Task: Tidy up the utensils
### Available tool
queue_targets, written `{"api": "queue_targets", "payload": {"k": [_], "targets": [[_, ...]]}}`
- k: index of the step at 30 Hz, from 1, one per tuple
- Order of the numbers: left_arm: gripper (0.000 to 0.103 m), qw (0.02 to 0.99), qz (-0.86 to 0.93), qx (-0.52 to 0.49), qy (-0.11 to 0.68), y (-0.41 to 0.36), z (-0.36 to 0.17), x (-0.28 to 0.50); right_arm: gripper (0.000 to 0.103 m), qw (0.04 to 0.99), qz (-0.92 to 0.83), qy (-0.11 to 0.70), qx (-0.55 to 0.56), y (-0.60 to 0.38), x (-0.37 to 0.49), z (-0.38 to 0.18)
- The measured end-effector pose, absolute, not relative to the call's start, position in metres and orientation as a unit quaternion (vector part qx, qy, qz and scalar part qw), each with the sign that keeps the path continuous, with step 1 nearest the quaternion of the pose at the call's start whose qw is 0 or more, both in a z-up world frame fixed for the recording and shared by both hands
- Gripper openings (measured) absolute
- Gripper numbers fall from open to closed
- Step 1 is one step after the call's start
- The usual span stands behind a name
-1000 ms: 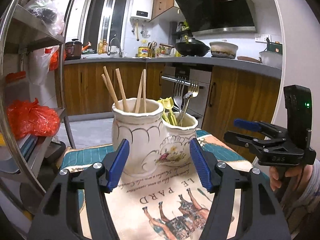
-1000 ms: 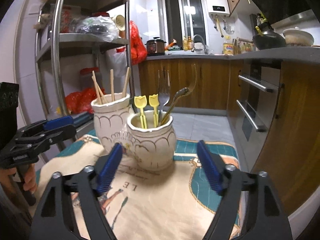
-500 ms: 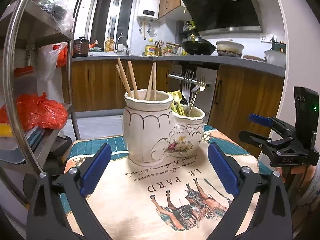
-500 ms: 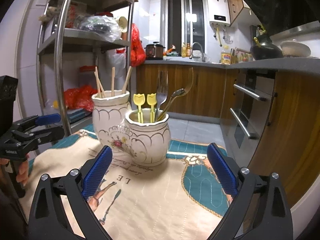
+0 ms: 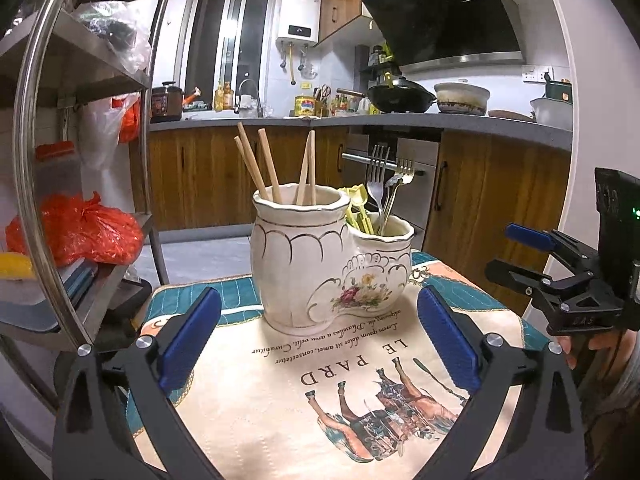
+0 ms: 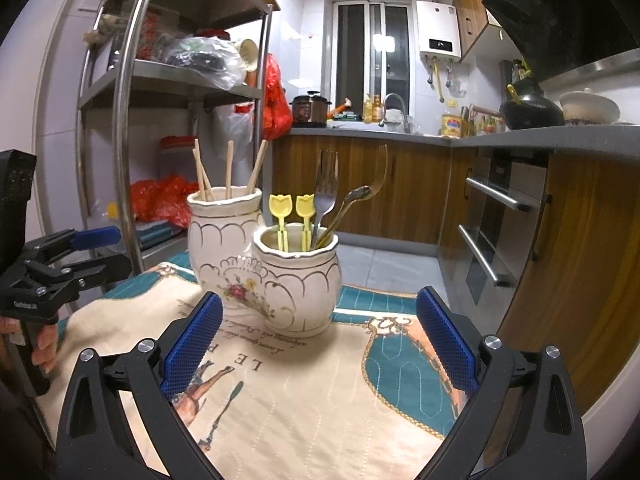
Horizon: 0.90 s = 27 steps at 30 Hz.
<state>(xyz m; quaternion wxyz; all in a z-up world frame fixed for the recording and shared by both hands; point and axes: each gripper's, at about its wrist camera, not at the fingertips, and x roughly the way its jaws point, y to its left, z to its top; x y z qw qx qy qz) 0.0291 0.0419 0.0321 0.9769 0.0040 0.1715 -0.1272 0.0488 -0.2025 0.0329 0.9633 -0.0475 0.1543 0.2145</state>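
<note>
Both the left gripper (image 5: pixel 318 336) and the right gripper (image 6: pixel 318 338) have just opened wide and hold nothing; the cream double-pot ceramic holder (image 5: pixel 320 268), filled with wooden chopsticks (image 5: pixel 276 168) and metal forks (image 5: pixel 384 184), stands just ahead of them on the printed cloth (image 5: pixel 320 392), apparently tidied.

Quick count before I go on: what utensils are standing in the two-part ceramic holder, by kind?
Wooden chopsticks: 5 showing, in the taller pot
Yellow tulip-top picks: 2
Metal forks: 2
Metal spoon: 1
Total: 10, with the picks, forks and spoon all in the shorter pot
</note>
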Motion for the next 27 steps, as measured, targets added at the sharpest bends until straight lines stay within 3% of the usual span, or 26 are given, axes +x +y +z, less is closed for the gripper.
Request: {"api": "queue_targets", "payload": {"k": [27], "targets": [[0.097, 0.980, -0.125, 0.014, 0.157, 0.0401, 0.0355, 0.0224, 0.097, 0.964, 0.212, 0.153, -0.042, -0.2043, 0.0483, 0.0321]]}}
